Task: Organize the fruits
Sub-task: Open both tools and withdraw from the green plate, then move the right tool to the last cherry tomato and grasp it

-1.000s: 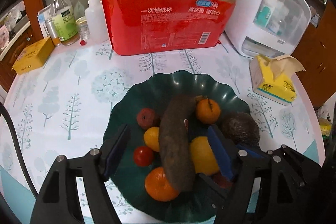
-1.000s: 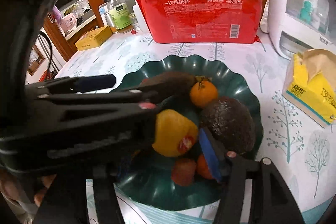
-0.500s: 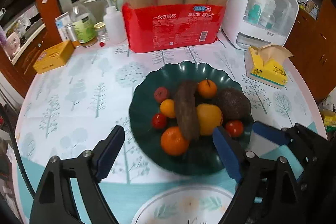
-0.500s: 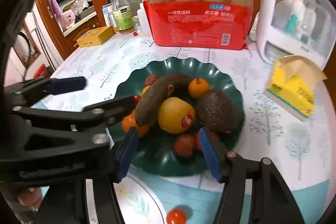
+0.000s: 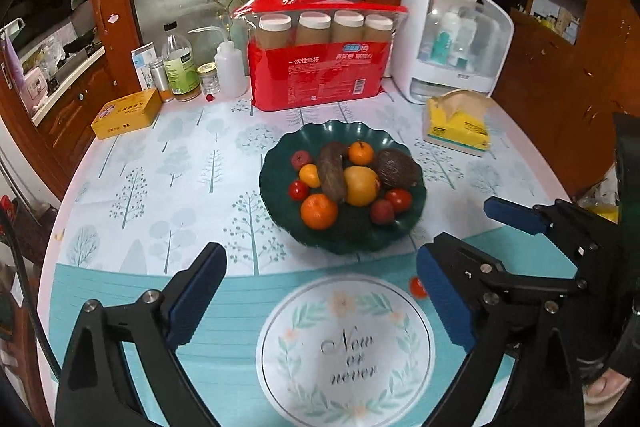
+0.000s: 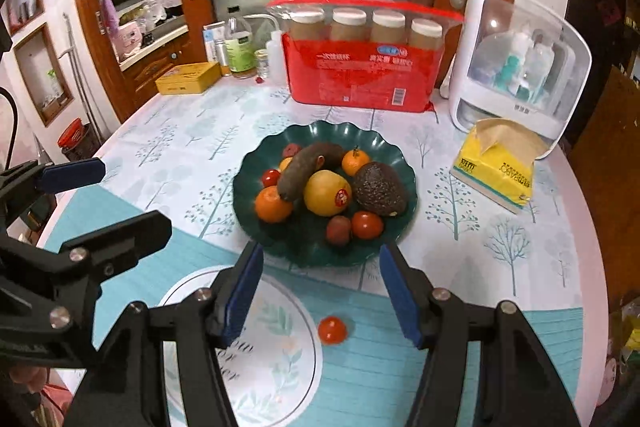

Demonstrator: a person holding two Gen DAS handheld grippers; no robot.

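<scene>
A dark green scalloped plate (image 5: 280,155) (image 6: 248,211) holds several fruits: a brown long fruit (image 5: 331,169), a yellow pear (image 5: 361,185), an avocado (image 5: 396,169), oranges and small red tomatoes. One red tomato (image 6: 332,329) lies loose on the tablecloth in front of the plate; in the left wrist view it (image 5: 418,287) is half hidden by a finger. My left gripper (image 5: 320,303) is open and empty, near the table's front. My right gripper (image 6: 320,297) is open and empty, above the loose tomato.
A red pack of paper cups (image 5: 318,67) and a white dispenser (image 5: 456,43) stand behind the plate. A yellow tissue box (image 5: 456,123) is at right. Bottles (image 5: 180,67) and a yellow tin (image 5: 126,113) are at back left. A round printed mat (image 5: 348,347) lies in front.
Both grippers have pulled back and up from the plate toward the table's front. The fruits stay on the plate. A loose tomato now shows in front of the plate.
</scene>
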